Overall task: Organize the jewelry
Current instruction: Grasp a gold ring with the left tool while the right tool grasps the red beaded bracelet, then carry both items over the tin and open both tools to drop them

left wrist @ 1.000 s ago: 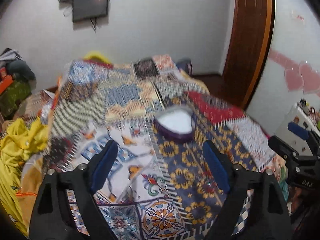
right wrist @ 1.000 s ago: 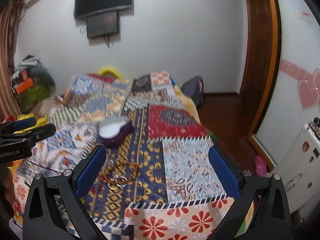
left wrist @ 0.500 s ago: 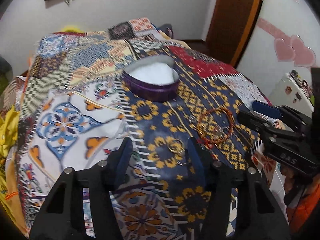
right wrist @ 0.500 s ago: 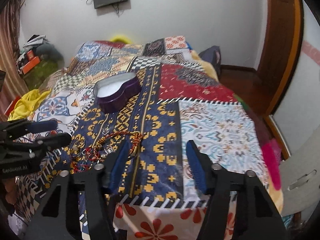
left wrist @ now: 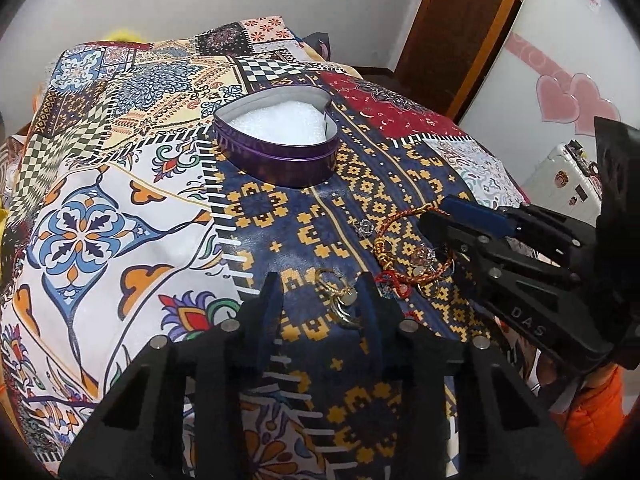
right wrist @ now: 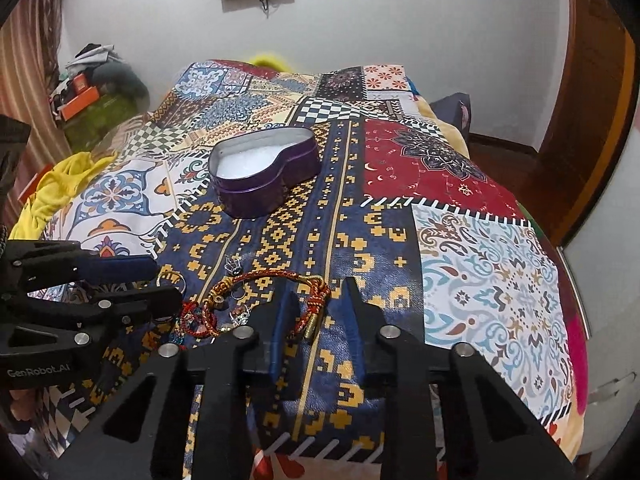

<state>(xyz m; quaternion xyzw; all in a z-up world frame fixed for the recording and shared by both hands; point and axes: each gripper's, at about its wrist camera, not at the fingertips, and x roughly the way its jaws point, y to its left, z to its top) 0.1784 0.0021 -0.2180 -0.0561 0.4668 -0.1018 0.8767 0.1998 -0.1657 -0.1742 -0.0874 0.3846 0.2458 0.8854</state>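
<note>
A purple heart-shaped tin [left wrist: 280, 142] with white lining stands open on the patterned bedspread; it also shows in the right wrist view [right wrist: 262, 174]. Nearer lies a heap of jewelry: a red-and-gold cord bracelet [left wrist: 412, 248] [right wrist: 280, 280], small silver pieces [right wrist: 234, 266] and gold rings [left wrist: 338, 294]. My left gripper [left wrist: 320, 290] is low over the bedspread, open, its fingers either side of the gold rings. My right gripper [right wrist: 318, 298] is open, its fingers either side of the bracelet's gold-tipped end [right wrist: 314, 316].
The patchwork bedspread [right wrist: 460, 264] covers the whole bed and drops off at the near and right edges. Yellow cloth [right wrist: 52, 188] and clutter lie left of the bed. A wooden door [right wrist: 592, 80] and a white wall with pink hearts [left wrist: 568, 96] are on the right.
Both grippers have moved down and forward to the jewelry heap and their jaws have narrowed from wide open. The left now brackets the rings, the right the bracelet's end.
</note>
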